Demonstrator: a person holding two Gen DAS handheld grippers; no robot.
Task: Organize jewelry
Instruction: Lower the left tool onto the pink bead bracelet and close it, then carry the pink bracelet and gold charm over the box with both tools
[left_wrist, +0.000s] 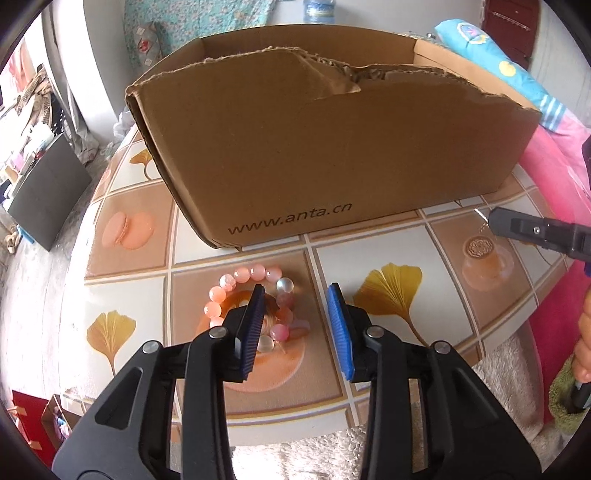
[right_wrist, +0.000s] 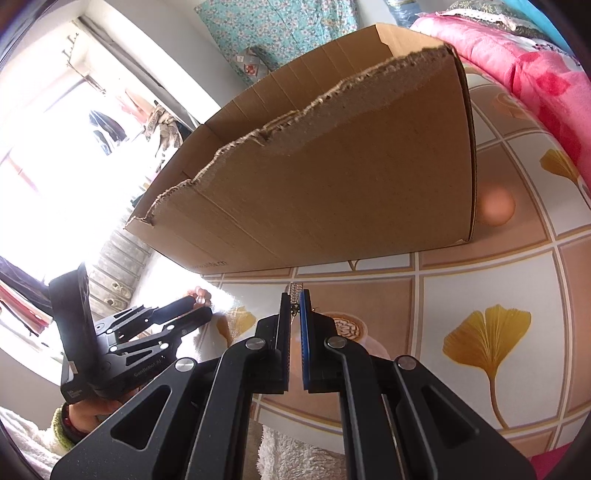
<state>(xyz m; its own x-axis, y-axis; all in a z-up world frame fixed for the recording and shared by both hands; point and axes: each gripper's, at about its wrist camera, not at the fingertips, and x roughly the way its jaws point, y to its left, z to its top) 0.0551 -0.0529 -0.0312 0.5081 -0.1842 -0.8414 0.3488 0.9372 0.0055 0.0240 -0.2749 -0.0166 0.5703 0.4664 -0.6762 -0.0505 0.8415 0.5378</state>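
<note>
Nearest: the left gripper (left_wrist: 295, 291) is hanging over the bench (left_wrist: 373, 258) with its jaws standing part open. They are straddling one side of the pink bead bracelet (left_wrist: 236, 277). One pad is sitting inside the loop and the other outside it, clear of the beads. I am seeing no squeeze yet. The bracelet is lying flat on the patterned bench cloth, just in front of the cardboard box (left_wrist: 332, 155).

To the side: the right gripper (right_wrist: 294, 295) is pinching its jaws closed on a small silvery piece (right_wrist: 296, 288), which is poking out past the tips. It is too small to name.

Behind: the box is standing open-topped with a torn front edge. That edge is probably where a carried item risks catching.

Judgement on the step in hand, which is picking up the bracelet:
- Lowering until the pad tips are nearly touching the cloth should put the beads at pad height, not under the tips.
- Closing slowly would help, since round beads are likely to roll or squirt sideways.
- Catching two neighbouring beads looks steadier than catching one.
- Lifting straight up should let the loop dangle freely.
- Carrying it well above the torn edge is advisable.
</note>
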